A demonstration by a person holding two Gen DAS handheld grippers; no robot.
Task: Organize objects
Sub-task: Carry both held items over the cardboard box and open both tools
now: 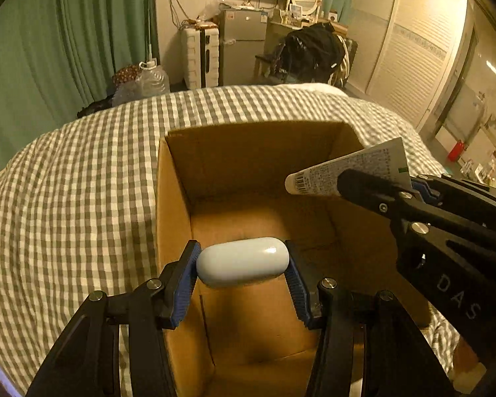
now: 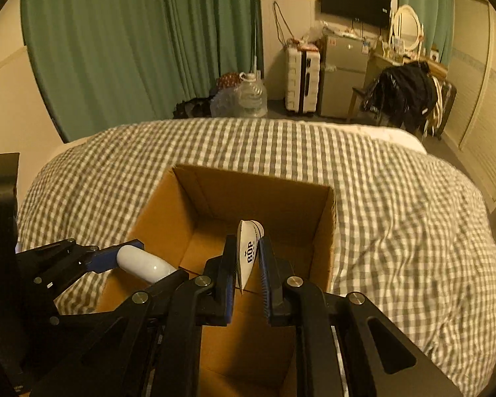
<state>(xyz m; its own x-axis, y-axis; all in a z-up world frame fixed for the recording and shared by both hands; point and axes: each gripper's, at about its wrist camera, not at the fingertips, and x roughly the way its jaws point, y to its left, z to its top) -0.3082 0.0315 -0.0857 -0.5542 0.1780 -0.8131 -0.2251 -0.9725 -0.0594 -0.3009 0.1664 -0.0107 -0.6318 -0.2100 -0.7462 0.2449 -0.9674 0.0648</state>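
White capsule (image 1: 242, 262) between left fingers (image 1: 182, 274)

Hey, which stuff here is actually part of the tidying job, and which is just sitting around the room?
Part of the job:
- white capsule-shaped case, gripped by the left gripper
- white tube, gripped by the right gripper
- open cardboard box beneath both

Just lying about:
- checked bedspread
- water jug
- white suitcase
- black clothes on a chair

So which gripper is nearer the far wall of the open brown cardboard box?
Right. The right gripper, holding the white tube, is farther into the box; the left gripper, with its white capsule-shaped case, sits nearer the near edge.
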